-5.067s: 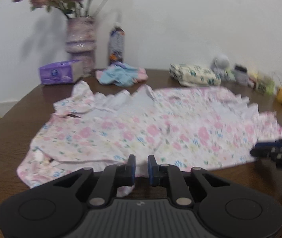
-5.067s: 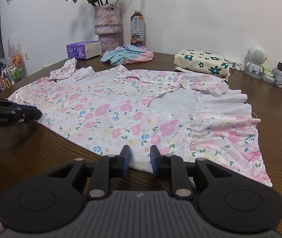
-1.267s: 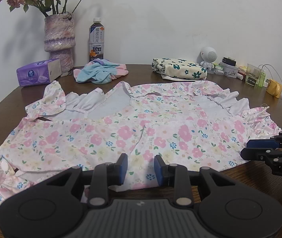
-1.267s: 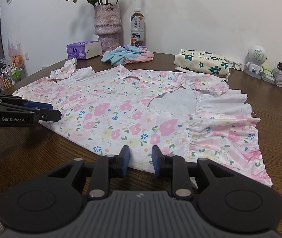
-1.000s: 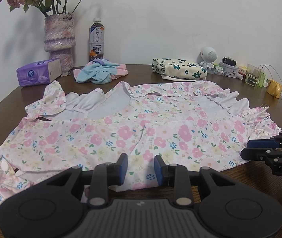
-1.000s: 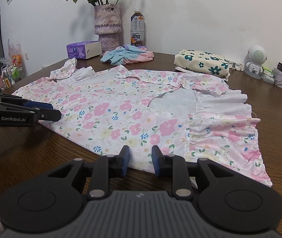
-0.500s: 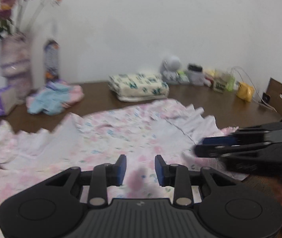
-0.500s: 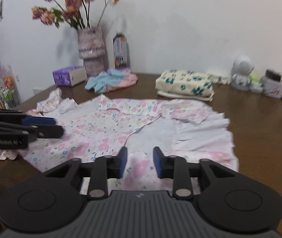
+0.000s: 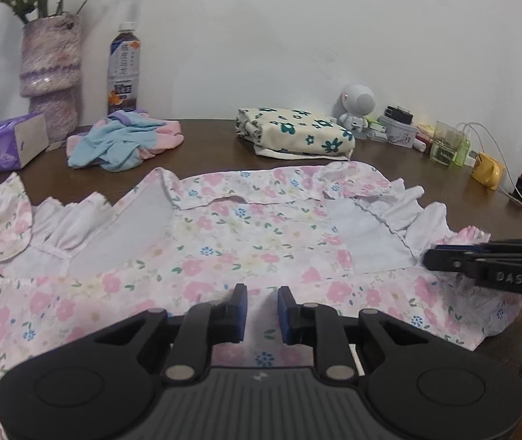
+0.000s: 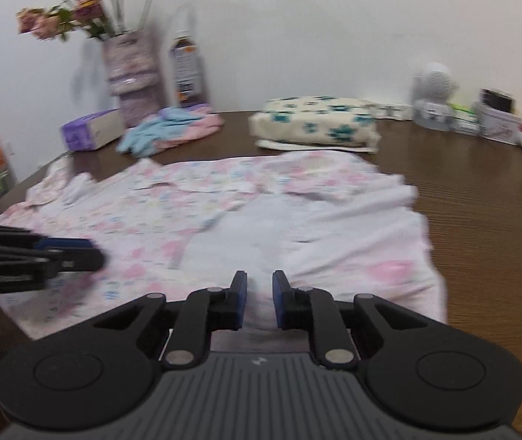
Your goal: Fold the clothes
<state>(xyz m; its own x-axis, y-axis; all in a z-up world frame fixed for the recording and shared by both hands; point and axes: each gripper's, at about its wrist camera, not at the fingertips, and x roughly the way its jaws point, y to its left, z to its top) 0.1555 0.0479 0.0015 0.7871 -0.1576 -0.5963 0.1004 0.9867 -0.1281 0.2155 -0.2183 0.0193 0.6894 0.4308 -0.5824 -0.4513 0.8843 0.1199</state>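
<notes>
On the far left of the left wrist view, a purple tissue box (image 9: 2, 145) lies on the brown table (image 9: 426, 179), and behind it stands a vase (image 9: 50, 73) with flowers. To the right of the vase stands a drink bottle (image 9: 123, 73), and in front of the bottle lies a crumpled blue and pink cloth (image 9: 121, 143).

The pink flowered dress (image 9: 242, 227) is spread over the middle of the table, from the left edge of the frame almost to the right edge. At the bottom centre the left gripper (image 9: 262, 293) is over the near part of the dress. Its jaws have just been closing and now stand narrow, with dress cloth in the gap. Whether the pads pinch the cloth, I cannot tell.

Behind the dress, right of centre, lies a folded cream cloth (image 9: 294, 132) with green flowers, and beside it a small white toy robot (image 9: 356, 104).

At the right edge the right gripper (image 9: 431, 255) reaches over the frilled end of the dress. In its own blurred view its jaws have also just been closing; they are narrow, with pale cloth between them, and the grip is not clear.
</notes>
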